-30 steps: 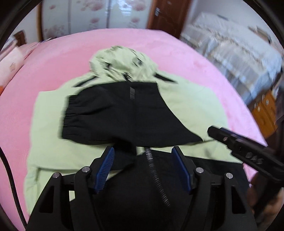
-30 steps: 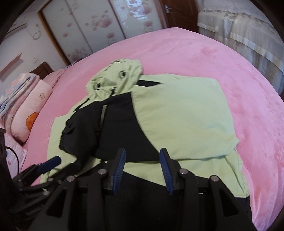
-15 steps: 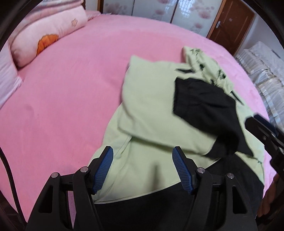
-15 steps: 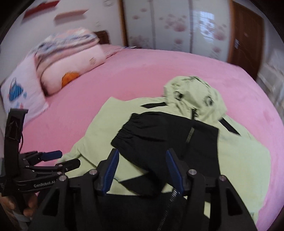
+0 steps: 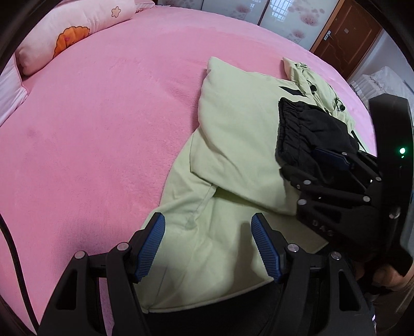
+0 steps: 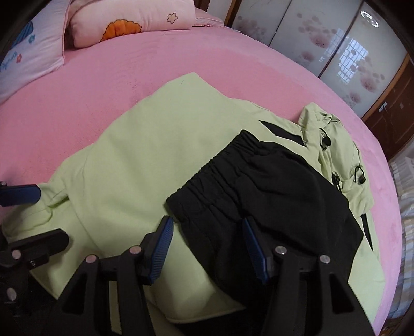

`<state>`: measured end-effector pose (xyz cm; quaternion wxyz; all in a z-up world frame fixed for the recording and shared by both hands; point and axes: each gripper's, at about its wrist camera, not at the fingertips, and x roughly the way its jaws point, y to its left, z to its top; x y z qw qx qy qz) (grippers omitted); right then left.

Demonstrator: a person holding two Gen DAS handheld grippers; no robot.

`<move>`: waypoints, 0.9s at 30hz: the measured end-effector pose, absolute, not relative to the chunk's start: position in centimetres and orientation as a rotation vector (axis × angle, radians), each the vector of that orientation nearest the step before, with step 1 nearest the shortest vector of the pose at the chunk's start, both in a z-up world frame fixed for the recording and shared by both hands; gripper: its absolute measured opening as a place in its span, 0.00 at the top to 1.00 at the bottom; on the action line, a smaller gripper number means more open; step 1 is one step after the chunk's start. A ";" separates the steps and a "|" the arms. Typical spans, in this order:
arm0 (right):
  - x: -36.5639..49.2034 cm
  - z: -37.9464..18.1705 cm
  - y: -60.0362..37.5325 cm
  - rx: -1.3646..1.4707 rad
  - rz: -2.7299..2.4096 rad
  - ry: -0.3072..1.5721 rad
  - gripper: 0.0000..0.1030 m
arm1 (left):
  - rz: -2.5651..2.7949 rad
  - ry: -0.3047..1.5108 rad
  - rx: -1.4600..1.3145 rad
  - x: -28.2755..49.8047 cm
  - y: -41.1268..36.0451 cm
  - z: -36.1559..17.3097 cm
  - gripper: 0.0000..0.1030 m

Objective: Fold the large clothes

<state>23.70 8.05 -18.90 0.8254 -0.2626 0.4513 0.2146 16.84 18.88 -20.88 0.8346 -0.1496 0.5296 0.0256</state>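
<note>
We see the light green jacket (image 6: 145, 160) lying partly folded on the pink bed (image 5: 98, 134), its black sleeve (image 6: 271, 191) laid across its middle and its hood (image 6: 336, 147) at the far end. Above the jacket's near hem our left gripper (image 5: 207, 245) hovers, jaws spread and empty. Our right gripper (image 6: 207, 248) hangs over the sleeve, jaws apart, gripping nothing. Pillows (image 6: 124, 23) lie beyond the jacket.

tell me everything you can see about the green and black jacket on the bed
The jacket is pale green, soft-looking fabric with black panels and a hood carrying black cord toggles. It lies flat on the pink bed cover, partly folded: a black sleeve with a gathered elastic cuff lies across its front. A black hem band runs along the near edge. Both grippers hover over that edge; neither grips it.
</note>
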 end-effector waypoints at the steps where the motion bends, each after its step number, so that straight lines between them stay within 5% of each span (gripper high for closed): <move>1: 23.8 -18.8 8.0 -0.546 0.457 0.957 0.53 | 0.057 1.122 -0.310 17.0 18.8 -20.9 0.34; 2: 24.0 -18.6 7.9 -0.519 0.472 0.975 0.71 | 0.060 1.121 -0.302 17.2 18.7 -20.9 0.34; 5: 24.7 -16.7 6.8 -0.424 0.456 0.966 0.79 | 0.074 1.121 -0.273 18.1 18.3 -20.8 0.34; 16: 24.2 -2.4 -7.5 0.097 0.385 0.621 0.81 | 0.104 1.147 -0.247 21.0 17.4 -21.4 0.31; 27: 21.8 -15.4 -22.9 0.382 0.136 1.044 0.63 | 0.082 1.168 -0.143 20.5 15.8 -20.8 0.29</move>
